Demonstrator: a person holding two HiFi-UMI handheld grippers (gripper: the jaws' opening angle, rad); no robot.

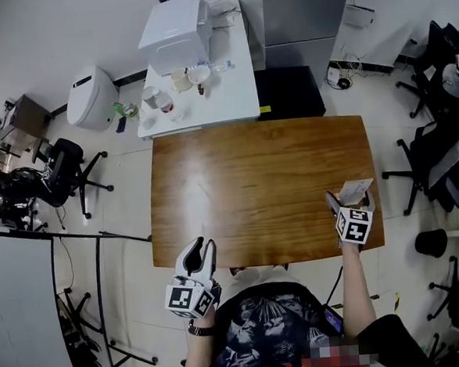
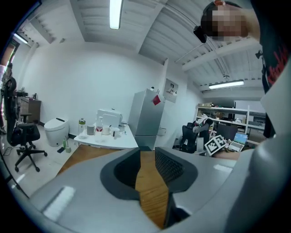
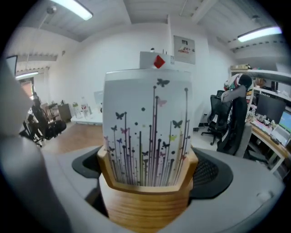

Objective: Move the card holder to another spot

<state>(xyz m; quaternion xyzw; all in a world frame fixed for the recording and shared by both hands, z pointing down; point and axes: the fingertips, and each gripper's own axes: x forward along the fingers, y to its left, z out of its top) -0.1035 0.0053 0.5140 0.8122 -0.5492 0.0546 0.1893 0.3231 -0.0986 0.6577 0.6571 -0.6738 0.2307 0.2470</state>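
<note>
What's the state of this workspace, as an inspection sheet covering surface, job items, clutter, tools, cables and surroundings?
Surface: wooden table, bare apart from the card holder.
Job's things: card holder at the table's right edge, wooden base holding a butterfly-print card.
Clutter: cups and a white box on the white side table.
Tools: left tool open, nothing between its jaws; right tool closed on the card holder's base.
Cables: loose cable on the floor by the far wall.
Surroundings: office chairs, grey cabinet.
</note>
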